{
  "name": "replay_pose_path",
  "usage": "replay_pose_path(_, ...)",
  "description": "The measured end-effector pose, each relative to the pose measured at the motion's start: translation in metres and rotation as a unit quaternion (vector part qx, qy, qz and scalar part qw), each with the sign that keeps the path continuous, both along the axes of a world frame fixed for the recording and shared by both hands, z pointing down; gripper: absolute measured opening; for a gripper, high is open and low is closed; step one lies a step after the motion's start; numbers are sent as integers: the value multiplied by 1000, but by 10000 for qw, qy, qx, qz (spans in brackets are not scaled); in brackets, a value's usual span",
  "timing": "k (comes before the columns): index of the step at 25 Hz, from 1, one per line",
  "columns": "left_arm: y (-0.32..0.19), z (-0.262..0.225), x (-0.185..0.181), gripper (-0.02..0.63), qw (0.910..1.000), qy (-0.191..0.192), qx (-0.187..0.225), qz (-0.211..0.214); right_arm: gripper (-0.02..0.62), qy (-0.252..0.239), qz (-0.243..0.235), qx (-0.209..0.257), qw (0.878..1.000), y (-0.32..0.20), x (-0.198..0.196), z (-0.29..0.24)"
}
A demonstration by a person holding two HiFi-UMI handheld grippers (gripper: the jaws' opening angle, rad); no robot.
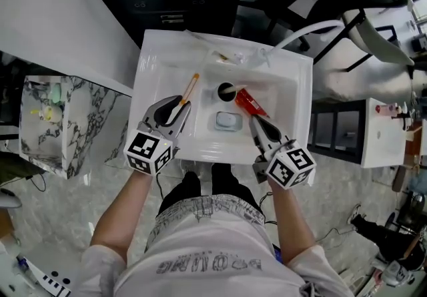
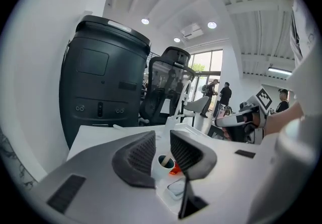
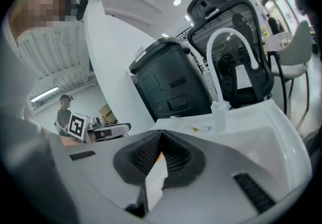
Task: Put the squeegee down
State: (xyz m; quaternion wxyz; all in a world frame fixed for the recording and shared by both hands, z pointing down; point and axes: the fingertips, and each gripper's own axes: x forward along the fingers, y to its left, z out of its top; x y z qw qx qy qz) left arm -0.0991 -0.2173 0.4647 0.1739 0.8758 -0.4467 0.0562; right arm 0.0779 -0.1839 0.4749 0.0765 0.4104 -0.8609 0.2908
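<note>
The slim, orange-handled squeegee lies in the glossy white basin at nine o'clock from the round drain. It sits just off the left gripper, whose ribbed pads stand apart and empty. The right gripper, jaws pressed together on nothing, hovers at five o'clock beside a red wedge-shaped tube. A curved white faucet arcs over the rim at one o'clock.

Pale lettered short-sleeved T-shirt; grey left hand-held gripper and right hand-held gripper, each with black-and-white marker cube
</note>
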Motion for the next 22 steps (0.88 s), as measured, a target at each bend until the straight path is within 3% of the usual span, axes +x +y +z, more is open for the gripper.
replay_pose_path(22, 47, -61, -9, 50, 9982, 239, 517, 191, 8, -44, 143, 443, 9989, 22, -12, -38)
